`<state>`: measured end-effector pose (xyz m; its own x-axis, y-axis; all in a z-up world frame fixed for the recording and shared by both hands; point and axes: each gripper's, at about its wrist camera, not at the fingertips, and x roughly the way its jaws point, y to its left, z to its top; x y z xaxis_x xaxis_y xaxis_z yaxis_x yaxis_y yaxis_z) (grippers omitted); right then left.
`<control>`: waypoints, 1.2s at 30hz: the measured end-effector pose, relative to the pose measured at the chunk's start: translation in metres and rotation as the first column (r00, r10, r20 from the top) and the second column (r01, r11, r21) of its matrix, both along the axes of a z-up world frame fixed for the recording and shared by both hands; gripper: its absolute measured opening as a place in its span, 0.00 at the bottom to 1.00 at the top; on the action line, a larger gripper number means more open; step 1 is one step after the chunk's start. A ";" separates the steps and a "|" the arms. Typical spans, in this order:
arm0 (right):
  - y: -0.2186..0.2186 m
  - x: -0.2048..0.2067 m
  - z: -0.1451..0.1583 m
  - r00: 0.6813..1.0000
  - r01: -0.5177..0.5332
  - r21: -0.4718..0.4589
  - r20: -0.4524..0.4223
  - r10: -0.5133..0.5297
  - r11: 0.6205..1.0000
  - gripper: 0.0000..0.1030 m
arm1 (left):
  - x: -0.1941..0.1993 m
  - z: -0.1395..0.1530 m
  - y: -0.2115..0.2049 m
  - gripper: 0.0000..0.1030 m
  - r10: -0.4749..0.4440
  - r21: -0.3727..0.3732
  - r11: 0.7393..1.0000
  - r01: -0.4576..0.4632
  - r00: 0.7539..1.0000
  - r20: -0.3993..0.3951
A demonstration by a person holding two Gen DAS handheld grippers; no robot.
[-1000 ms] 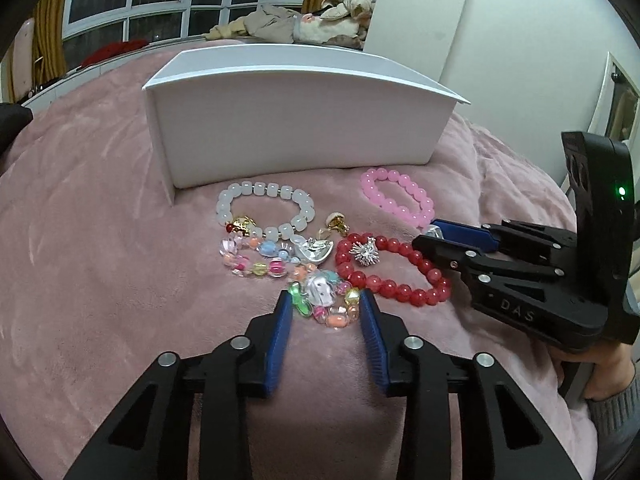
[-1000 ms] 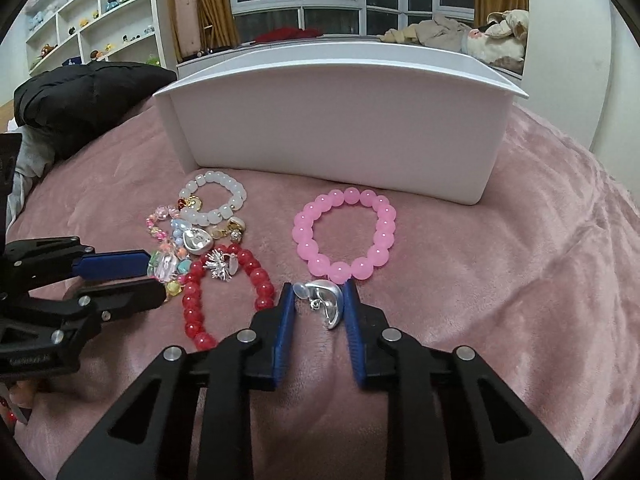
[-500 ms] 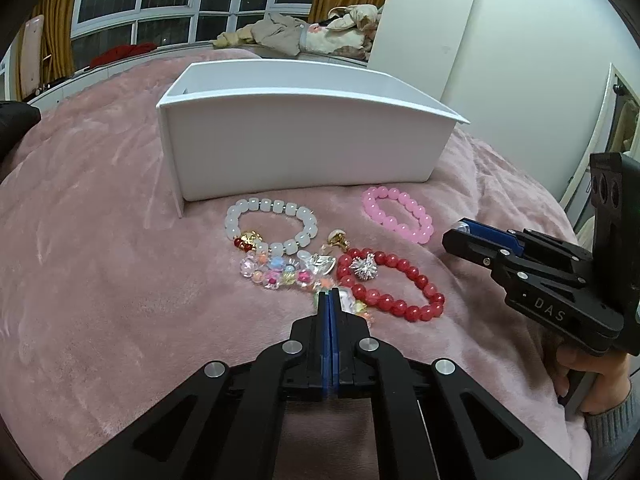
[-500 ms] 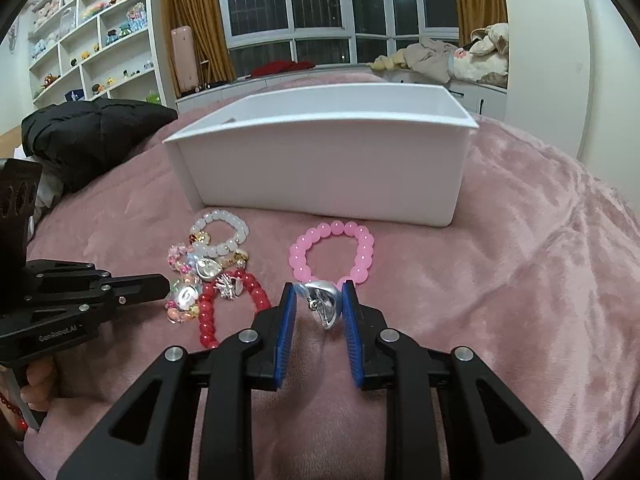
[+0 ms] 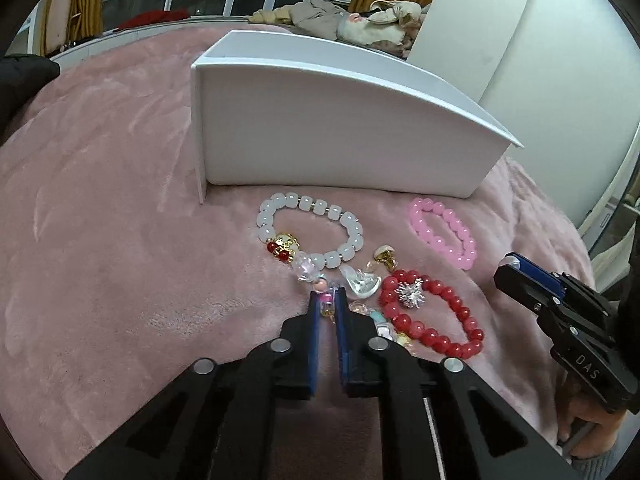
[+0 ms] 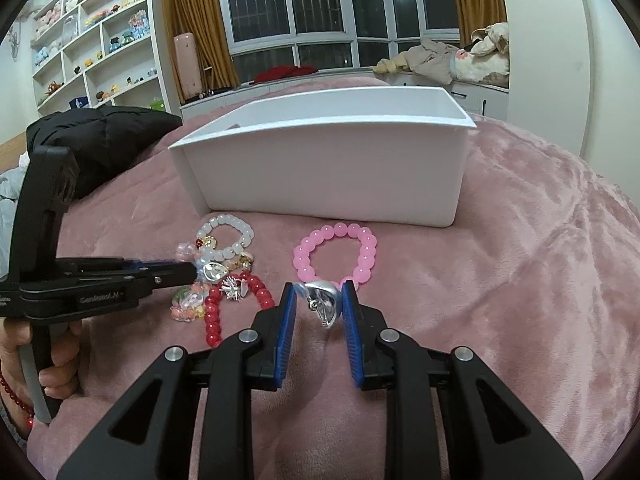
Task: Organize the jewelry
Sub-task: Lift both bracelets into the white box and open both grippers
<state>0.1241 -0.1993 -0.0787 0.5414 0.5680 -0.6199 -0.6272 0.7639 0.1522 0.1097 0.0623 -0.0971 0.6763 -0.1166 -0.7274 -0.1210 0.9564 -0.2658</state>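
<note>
My left gripper [image 5: 327,296] is shut on the multicoloured bead bracelet [image 5: 316,276], part of which hangs beside the fingers. My right gripper [image 6: 319,292] is shut on a silver earring [image 6: 325,303] and holds it above the blanket. A white bead bracelet [image 5: 310,232], a red bead bracelet [image 5: 432,316] with a silver spiky charm [image 5: 410,296], and a pink bead bracelet [image 5: 444,232] lie on the pink blanket. The white box [image 5: 340,120] stands open behind them; it also shows in the right wrist view [image 6: 324,168].
A clear crystal piece [image 5: 360,282] and a gold earring [image 5: 385,257] lie between the bracelets. A black jacket [image 6: 104,140] lies on the blanket at the left. Shelves and a window sill with clothes stand behind.
My left gripper shut on the multicoloured bracelet and has lifted it and moved forward. My right gripper has risen with the silver earring held in it.
</note>
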 end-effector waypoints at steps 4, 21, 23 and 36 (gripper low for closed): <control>-0.003 -0.003 0.009 1.000 -0.007 0.019 0.016 0.006 1.000 0.23 | -0.007 0.014 -0.002 0.12 0.004 0.001 1.000 -0.004 0.999 0.044; -0.012 0.007 0.052 0.998 -0.050 0.099 0.043 0.046 0.994 0.23 | -0.004 0.108 -0.027 0.12 -0.037 0.066 0.998 0.025 0.980 0.195; -0.011 0.012 0.060 0.997 -0.049 0.092 0.062 0.044 0.995 0.23 | 0.005 0.119 -0.027 0.12 -0.034 0.072 0.997 0.020 0.979 0.203; -0.003 0.061 0.099 0.992 -0.017 0.116 0.125 0.003 0.993 0.23 | 0.055 0.161 -0.010 0.12 -0.045 0.094 0.995 0.019 0.960 0.275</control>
<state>0.1846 -0.2018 0.0202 0.6041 0.6384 -0.4770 -0.6544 0.7390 0.1602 0.1647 0.0524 0.0642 0.8495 -0.0846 -0.5207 -0.0238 0.9799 -0.1980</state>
